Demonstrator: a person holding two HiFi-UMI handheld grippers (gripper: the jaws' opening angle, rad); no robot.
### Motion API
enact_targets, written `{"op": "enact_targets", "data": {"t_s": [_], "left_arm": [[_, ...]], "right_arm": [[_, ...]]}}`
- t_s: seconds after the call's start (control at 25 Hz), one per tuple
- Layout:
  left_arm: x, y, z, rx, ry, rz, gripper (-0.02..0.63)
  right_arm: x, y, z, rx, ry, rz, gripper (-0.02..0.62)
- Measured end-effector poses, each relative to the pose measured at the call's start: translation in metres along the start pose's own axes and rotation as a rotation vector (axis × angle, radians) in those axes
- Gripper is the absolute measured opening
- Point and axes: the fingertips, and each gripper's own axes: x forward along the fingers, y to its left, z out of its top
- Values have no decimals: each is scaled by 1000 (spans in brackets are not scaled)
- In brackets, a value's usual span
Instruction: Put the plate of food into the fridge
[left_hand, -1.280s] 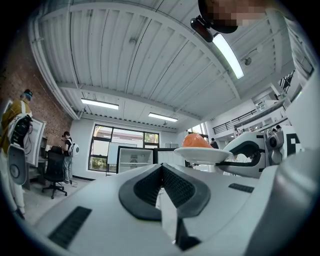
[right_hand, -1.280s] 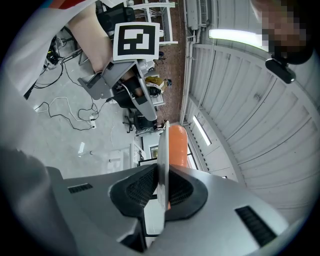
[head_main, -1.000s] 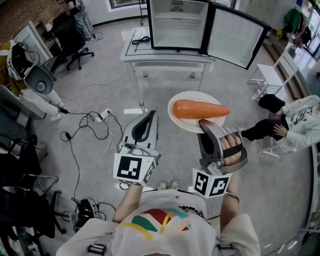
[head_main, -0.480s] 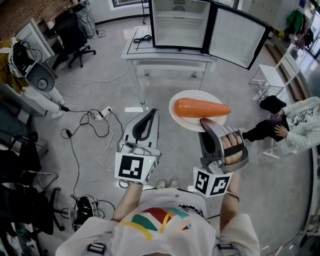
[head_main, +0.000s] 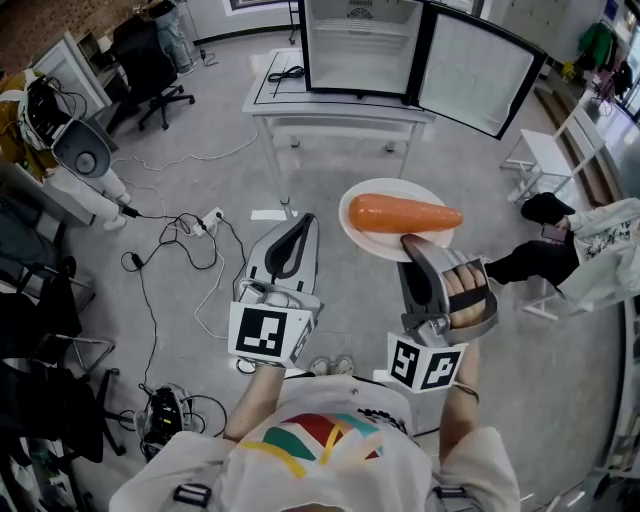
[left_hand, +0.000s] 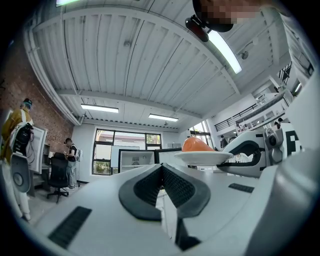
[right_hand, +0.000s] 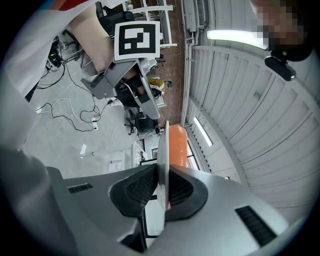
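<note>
A grey concrete floor (head_main: 330, 300) fills the head view of a workshop room, with loose black cables (head_main: 185, 245) trailing across its left middle. In the lower centre, the right gripper (head_main: 412, 243) is clamped on the near rim of a round white plate (head_main: 362, 240). Its own view shows the plate edge-on between the two ribbed black pads, which press it from either side. On the plate lies a long, smooth orange piece of food shaped like a carrot (head_main: 403, 214), set across the plate with its narrow end toward the right of the frame. The plate is held in the air above the floor, just right of centre and well apart from the fridge. Left of it, the left gripper (head_main: 300, 222) is near the plate but not touching it. Its jaws are closed against each other with nothing between them. At the top centre a white table (head_main: 340, 118) carries a small black-framed fridge (head_main: 358, 45). The fridge has a pale interior, and its glass door (head_main: 480, 70) is swung open toward the upper right. A coiled black cord (head_main: 283, 78) lies on the table's left part. A black office chair (head_main: 145, 75) stands at the upper left, a white stool (head_main: 540, 152) at the upper right, and a seated person (head_main: 600, 250) is at the right edge.
</note>
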Motion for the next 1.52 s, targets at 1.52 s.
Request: {"op": "enact_targets", "data": {"t_s": [1.52], "left_arm": [[184, 115, -17, 13, -69, 52, 6]], "right_arm": [[198, -30, -68, -35, 9, -8, 34]]}}
